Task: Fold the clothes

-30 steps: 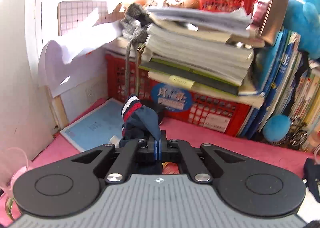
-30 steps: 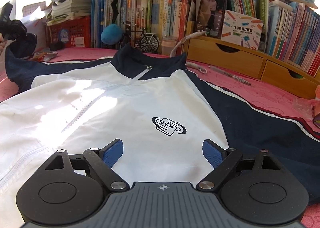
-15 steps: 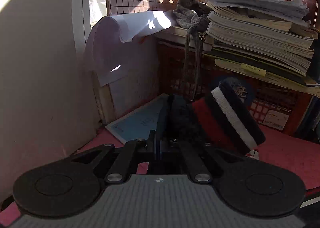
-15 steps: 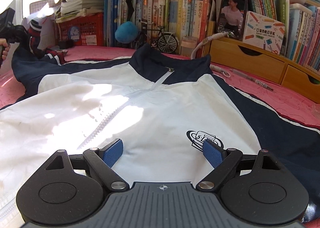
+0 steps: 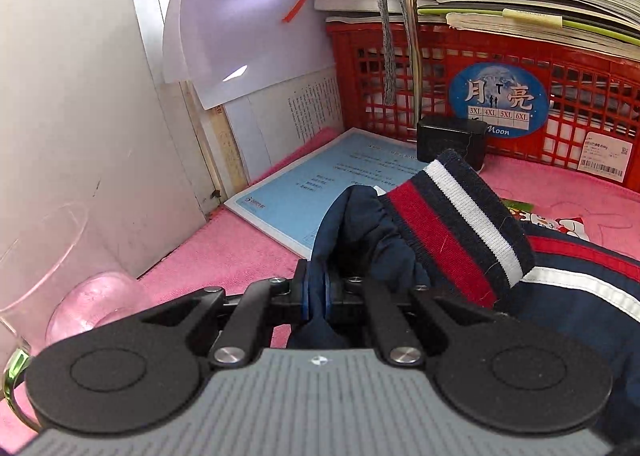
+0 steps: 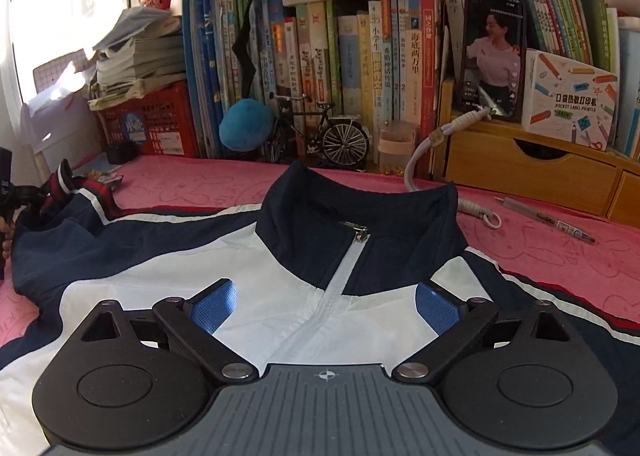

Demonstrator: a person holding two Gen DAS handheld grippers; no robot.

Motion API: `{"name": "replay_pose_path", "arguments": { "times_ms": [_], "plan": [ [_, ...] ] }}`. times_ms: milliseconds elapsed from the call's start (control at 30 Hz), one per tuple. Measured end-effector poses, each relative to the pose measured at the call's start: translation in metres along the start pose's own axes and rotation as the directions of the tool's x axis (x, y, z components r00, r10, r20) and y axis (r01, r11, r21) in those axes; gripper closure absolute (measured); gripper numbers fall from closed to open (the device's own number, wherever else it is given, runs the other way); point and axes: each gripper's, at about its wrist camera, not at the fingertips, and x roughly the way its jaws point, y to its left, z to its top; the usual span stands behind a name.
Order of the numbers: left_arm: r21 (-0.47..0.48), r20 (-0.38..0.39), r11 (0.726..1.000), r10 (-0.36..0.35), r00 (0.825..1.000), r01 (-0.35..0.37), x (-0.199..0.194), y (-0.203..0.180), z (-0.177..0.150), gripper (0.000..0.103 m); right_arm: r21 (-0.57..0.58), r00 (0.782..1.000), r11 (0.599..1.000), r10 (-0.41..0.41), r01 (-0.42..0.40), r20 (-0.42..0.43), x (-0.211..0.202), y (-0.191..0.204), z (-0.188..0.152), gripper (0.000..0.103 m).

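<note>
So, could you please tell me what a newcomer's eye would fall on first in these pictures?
Probably the white and navy jacket, spread flat across the pink cloth with its collar towards the crowded bookshelf. Next, its striped cuff, bunched up in front of the red crate, with the left gripper shut on the sleeve fabric. The right gripper hangs over the chest, jaws wide and empty.
</note>
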Motion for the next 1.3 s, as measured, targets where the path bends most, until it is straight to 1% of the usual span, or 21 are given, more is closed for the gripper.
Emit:
{"name": "replay_pose_path", "arguments": {
  "times_ms": [67,133,167,200,233,300,333,433,467,533,600,767,833,900,967,1067,1100,1167,1233,1267,1300],
  "plan": [
    [0.005,0.005,1.0,0.005,1.0,-0.005,0.0,0.0,-0.002,0.094,0.034,0.999,0.999,-0.005,0.006,-0.035,0.04,0.007,0.022,0.002],
    [-0.018,0.004,1.0,-0.001,1.0,0.001,0.0,0.004,-0.002,0.094,0.008,0.996,0.999,-0.042,0.042,-0.073,0.072,0.022,0.032,0.0],
    [-0.03,0.006,1.0,-0.002,1.0,0.002,-0.001,0.006,-0.002,0.094,0.0,0.994,0.998,-0.061,0.061,-0.091,0.085,0.029,0.034,0.002],
    [-0.044,0.008,0.999,-0.003,1.0,0.004,-0.001,0.008,-0.002,0.094,-0.006,0.991,0.997,-0.082,0.082,-0.108,0.098,0.035,0.035,0.009],
    [-0.06,0.011,0.998,-0.006,1.0,0.007,-0.001,0.01,-0.002,0.094,-0.004,0.988,0.995,-0.1,0.1,-0.12,0.108,0.039,0.035,0.051],
    [-0.09,0.022,0.996,-0.005,1.0,0.007,-0.003,0.015,-0.002,0.094,-0.007,0.983,0.987,-0.158,0.158,-0.097,0.111,0.043,0.039,0.09],
    [-0.102,0.033,0.995,0.0,0.999,0.003,-0.004,0.016,-0.002,0.094,-0.014,0.977,0.981,-0.196,0.196,-0.078,0.112,0.043,0.042,0.097],
    [-0.119,0.072,0.993,0.023,0.997,-0.014,-0.008,0.02,-0.002,0.094,-0.037,0.948,0.947,-0.319,0.318,-0.018,0.114,0.037,0.058,0.099],
    [-0.122,0.08,0.992,0.028,0.996,-0.018,-0.009,0.02,-0.001,0.094,-0.033,0.941,0.94,-0.339,0.339,-0.011,0.116,0.033,0.063,0.099],
    [-0.121,0.067,0.992,0.031,0.997,-0.023,-0.005,0.02,0.0,0.094,-0.006,0.951,0.952,-0.307,0.307,-0.049,0.123,0.024,0.068,0.099],
    [-0.126,0.054,0.991,0.045,0.998,-0.038,-0.002,0.019,0.003,0.094,-0.032,0.949,0.951,-0.308,0.307,-0.064,0.131,0.025,0.062,0.098],
    [-0.11,-0.068,0.992,0.05,0.996,-0.057,0.016,0.012,0.016,0.083,-0.129,0.934,0.926,-0.358,0.355,-0.002,0.136,0.046,0.039,0.091],
    [-0.109,-0.071,0.993,0.043,0.997,-0.051,0.01,0.011,0.021,0.08,-0.149,0.93,0.919,-0.368,0.365,0.005,0.136,0.05,0.037,0.091],
    [-0.09,-0.039,0.996,0.003,0.999,-0.006,-0.004,0.011,0.024,0.072,-0.133,0.934,0.926,-0.356,0.354,0.003,0.137,0.048,0.039,0.091],
    [-0.048,-0.005,0.999,-0.024,1.0,0.024,-0.023,0.007,0.028,0.06,-0.114,0.939,0.933,-0.344,0.342,0.001,0.138,0.045,0.04,0.091],
    [-0.001,0.075,0.998,-0.07,0.995,0.07,-0.055,0.005,0.031,0.05,-0.109,0.94,0.935,-0.34,0.338,0.001,0.138,0.045,0.041,0.091],
    [0.021,0.112,0.995,-0.1,0.989,0.099,-0.067,0.006,0.031,0.049,-0.112,0.94,0.934,-0.342,0.34,0.001,0.139,0.046,0.041,0.091],
    [0.108,0.163,0.974,-0.215,0.963,0.199,-0.089,0.001,0.026,0.046,-0.116,0.939,0.932,-0.344,0.342,0.002,0.139,0.047,0.041,0.091],
    [0.187,0.084,0.932,-0.329,0.941,0.309,-0.09,-0.014,0.02,0.045,-0.113,0.939,0.933,-0.343,0.341,0.002,0.139,0.047,0.041,0.091],
    [0.221,0.035,0.911,-0.364,0.931,0.348,-0.085,-0.023,0.016,0.045,-0.11,0.94,0.934,-0.342,0.34,0.002,0.139,0.046,0.041,0.091],
    [0.256,-0.004,0.902,-0.359,0.933,0.348,-0.074,-0.033,0.014,0.045,-0.107,0.94,0.935,-0.34,0.338,0.002,0.139,0.046,0.041,0.091]
  ]
}}
